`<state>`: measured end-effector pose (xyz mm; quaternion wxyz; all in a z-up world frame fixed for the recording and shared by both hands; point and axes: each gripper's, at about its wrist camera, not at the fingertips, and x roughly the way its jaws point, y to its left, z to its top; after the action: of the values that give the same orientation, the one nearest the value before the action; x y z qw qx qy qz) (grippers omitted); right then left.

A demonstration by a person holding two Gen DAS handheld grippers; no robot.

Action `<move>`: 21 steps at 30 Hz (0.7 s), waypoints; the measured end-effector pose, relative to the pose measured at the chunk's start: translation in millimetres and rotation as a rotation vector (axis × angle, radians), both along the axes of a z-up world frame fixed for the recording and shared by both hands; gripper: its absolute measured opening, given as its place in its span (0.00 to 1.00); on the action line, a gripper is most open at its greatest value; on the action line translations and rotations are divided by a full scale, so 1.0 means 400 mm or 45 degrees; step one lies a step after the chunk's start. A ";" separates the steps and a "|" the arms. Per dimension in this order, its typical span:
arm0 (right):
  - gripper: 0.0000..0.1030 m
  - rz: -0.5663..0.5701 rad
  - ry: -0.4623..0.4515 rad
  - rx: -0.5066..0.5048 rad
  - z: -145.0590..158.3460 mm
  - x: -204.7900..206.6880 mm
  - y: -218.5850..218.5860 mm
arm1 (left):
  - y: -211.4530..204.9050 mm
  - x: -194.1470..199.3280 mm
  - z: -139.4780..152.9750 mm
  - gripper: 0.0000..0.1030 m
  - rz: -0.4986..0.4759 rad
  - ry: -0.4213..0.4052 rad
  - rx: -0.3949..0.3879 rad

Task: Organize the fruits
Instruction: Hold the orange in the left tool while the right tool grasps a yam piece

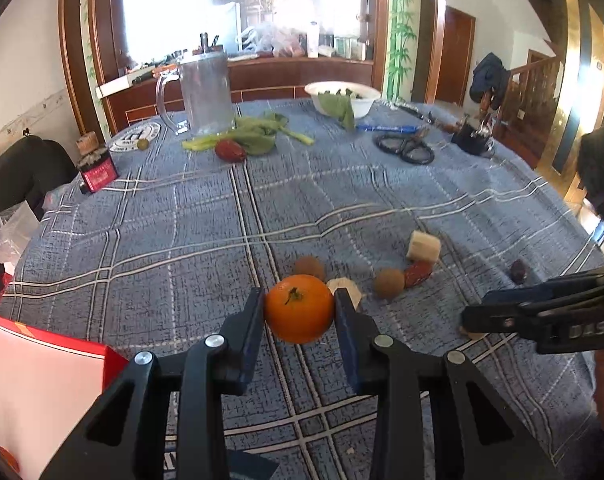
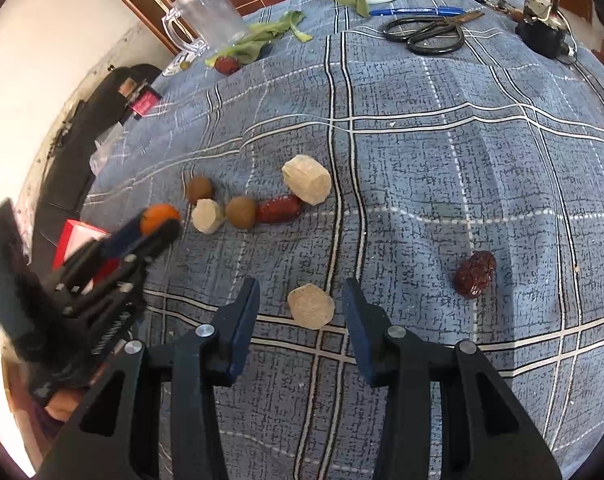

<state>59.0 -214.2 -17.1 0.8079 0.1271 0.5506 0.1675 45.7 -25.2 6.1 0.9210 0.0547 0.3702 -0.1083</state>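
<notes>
An orange (image 1: 299,308) with a small green stem sits between the pads of my left gripper (image 1: 300,300), which is shut on it just above the blue checked tablecloth (image 1: 182,220). In the right wrist view the same orange (image 2: 158,216) shows at the left, in the left gripper (image 2: 160,230). My right gripper (image 2: 302,286) is open and points down, with a pale peeled fruit chunk (image 2: 310,306) lying on the cloth between its fingers, untouched. Nearby lie two brown round fruits (image 2: 200,189) (image 2: 241,211), a red date (image 2: 280,209), two more pale chunks (image 2: 306,184) (image 2: 208,216) and a dark wrinkled date (image 2: 475,274).
A red box (image 1: 42,380) stands at the table's near left edge. At the far side are a clear pitcher (image 1: 206,92), green leaves (image 1: 258,132), a white bowl (image 1: 343,96), black scissors (image 1: 405,148), a blue pen (image 1: 385,129) and a small dark bottle (image 1: 96,168).
</notes>
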 end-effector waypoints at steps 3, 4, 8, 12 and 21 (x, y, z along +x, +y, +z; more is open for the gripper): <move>0.43 -0.006 0.004 -0.020 -0.007 0.002 0.001 | 0.001 -0.012 0.020 0.33 0.009 -0.035 -0.004; 0.43 -0.009 0.001 -0.029 -0.007 0.003 0.003 | 0.002 -0.015 0.026 0.33 0.011 -0.043 -0.008; 0.43 0.008 -0.023 -0.086 -0.005 0.002 0.025 | 0.006 -0.019 0.031 0.33 0.028 -0.047 -0.003; 0.43 0.022 -0.056 -0.166 -0.003 -0.005 0.047 | 0.015 -0.016 0.028 0.33 0.072 -0.033 0.003; 0.30 0.077 -0.173 -0.472 -0.008 -0.039 0.114 | 0.031 -0.012 0.026 0.33 0.115 -0.026 -0.001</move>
<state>43.2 -168.4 -20.2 0.8474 -0.0521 0.5197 0.0956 41.0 -12.9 16.7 0.9287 0.0389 0.3628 -0.0662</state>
